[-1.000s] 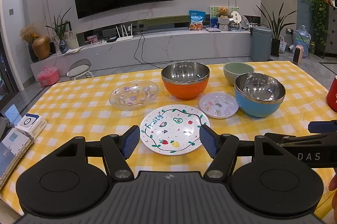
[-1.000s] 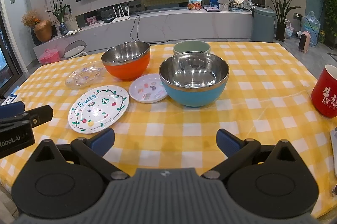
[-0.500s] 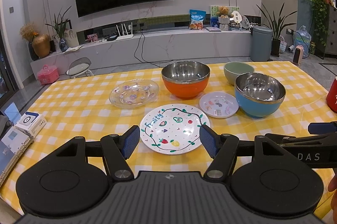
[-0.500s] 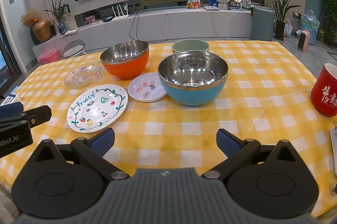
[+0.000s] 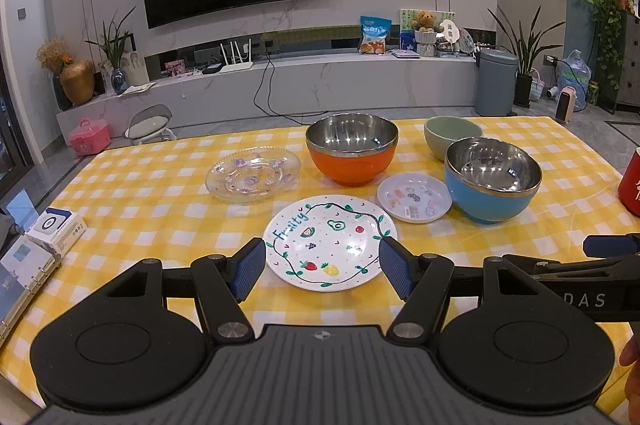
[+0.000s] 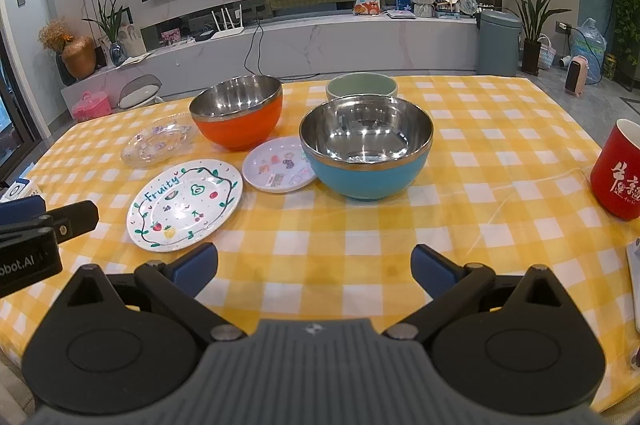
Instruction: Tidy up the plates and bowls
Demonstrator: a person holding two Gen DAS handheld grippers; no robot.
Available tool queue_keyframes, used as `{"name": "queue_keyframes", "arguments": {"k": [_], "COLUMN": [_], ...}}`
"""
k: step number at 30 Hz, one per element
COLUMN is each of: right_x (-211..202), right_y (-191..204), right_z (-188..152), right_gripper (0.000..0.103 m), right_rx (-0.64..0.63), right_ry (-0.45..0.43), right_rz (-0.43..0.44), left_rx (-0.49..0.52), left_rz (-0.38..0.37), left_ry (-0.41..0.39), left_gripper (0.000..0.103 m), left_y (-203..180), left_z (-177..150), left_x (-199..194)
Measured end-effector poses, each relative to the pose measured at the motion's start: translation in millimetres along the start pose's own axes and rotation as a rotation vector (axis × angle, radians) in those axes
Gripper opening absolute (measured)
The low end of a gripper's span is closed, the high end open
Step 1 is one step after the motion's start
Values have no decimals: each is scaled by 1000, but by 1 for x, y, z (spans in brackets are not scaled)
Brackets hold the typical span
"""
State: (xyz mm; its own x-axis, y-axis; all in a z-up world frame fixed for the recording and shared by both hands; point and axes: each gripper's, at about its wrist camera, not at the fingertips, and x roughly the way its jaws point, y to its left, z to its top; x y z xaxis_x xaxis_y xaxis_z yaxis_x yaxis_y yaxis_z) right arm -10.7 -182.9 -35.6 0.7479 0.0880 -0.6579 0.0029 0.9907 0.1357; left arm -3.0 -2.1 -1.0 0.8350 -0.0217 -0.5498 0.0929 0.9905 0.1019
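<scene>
A yellow checked table (image 6: pixel 480 153) was seen carrying, in a loose cluster, a blue bowl (image 6: pixel 366 149) and an orange bowl (image 6: pixel 236 117), both steel-lined, with a green bowl (image 6: pixel 362 87) just behind the blue one. A fruit-painted plate (image 5: pixel 330 243), a glass dish (image 5: pixel 253 174) and a small white plate (image 5: pixel 414 197), which lay beside the blue bowl, were set around them, and a red mug (image 6: pixel 618 173) was placed well apart at the right. The left gripper (image 5: pixel 322 267) and the right gripper (image 6: pixel 314 265) were held low at the near edge, fingers spread apart and nothing gripped.
</scene>
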Motion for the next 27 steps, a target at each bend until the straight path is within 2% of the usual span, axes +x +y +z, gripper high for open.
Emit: {"name": "queue_keyframes", "arguments": {"k": [4,7,9,14,18,20,23,27], "right_x": [0,4,8,13,42,58,75,93], "right_y": [0,1,3,20,37,45,53,54], "right_z": [0,4,10,24,38,41,41,40], "right_gripper": [100,100,100,100,99,87,75,59], "right_rx": [2,12,25,-26,-23,8,14,35], "right_ry": [1,12,8,-118,-59,-27,-17,5], "right_rz": [2,22,33,43,104,134,156,177], "left_rx": [-17,-70,-92,-106,-148,-165,-209,-274], "left_rz": [-20,-69,-67,-31,-35,-36,-34,-53], "left_ry": [36,113,130,133,175,198,229,228], "left_gripper": [77,77,77,76,71,70,65,65], "left_y": [2,14,27,50,62,68,79,95], "left_z": [3,19,34,62,64,60,54,45], "left_x": [2,11,14,33,59,72,90,103]}}
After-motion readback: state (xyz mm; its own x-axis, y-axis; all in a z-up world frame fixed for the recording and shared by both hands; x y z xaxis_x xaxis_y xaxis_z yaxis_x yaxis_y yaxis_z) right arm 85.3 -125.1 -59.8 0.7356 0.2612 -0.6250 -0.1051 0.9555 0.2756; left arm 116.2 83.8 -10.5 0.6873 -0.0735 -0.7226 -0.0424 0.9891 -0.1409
